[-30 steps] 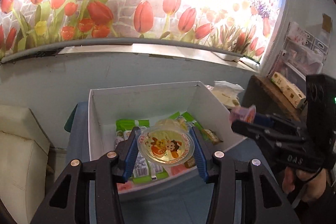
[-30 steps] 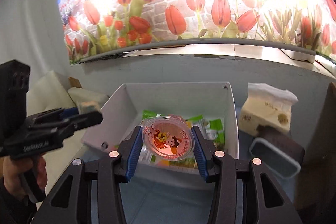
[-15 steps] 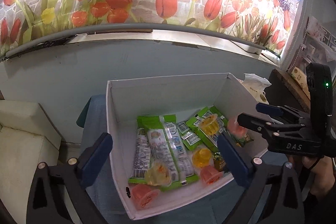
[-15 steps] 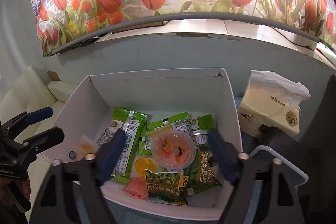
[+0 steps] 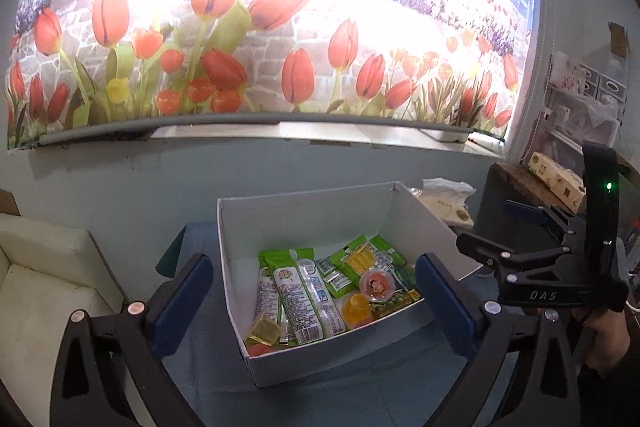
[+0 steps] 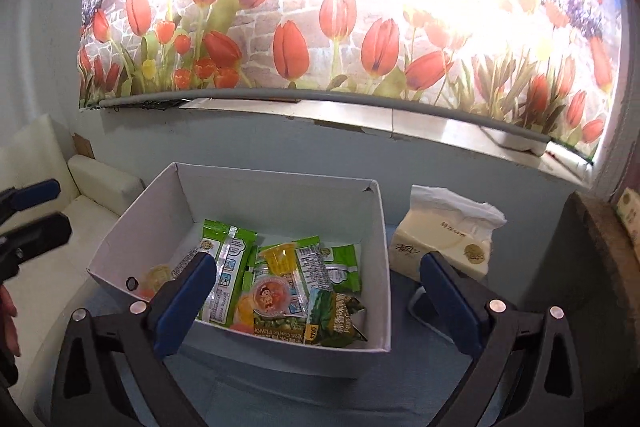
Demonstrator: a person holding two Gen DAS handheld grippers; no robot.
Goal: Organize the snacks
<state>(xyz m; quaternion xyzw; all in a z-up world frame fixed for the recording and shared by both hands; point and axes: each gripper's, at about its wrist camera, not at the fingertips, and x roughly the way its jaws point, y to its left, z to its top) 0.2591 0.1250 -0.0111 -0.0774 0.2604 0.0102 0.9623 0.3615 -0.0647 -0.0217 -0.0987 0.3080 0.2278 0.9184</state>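
The white box (image 5: 320, 211) sits at the centre of both views on a blue cloth (image 5: 200, 347), holding the snacks: green packets (image 5: 304, 291), a round jelly cup (image 5: 377, 286) with a cartoon lid lying on top of them, a yellow jelly (image 5: 354, 307) beside it, and a small squarish cup (image 5: 264, 330) toward the near left corner. The left gripper (image 5: 314, 299) has its blue pads spread wide with nothing between them. The right gripper (image 6: 318, 297) is opening (its jaws are already far apart) and pinches nothing; the box shows through the gap. A tissue pack (image 6: 444, 239) stands just right of the box.
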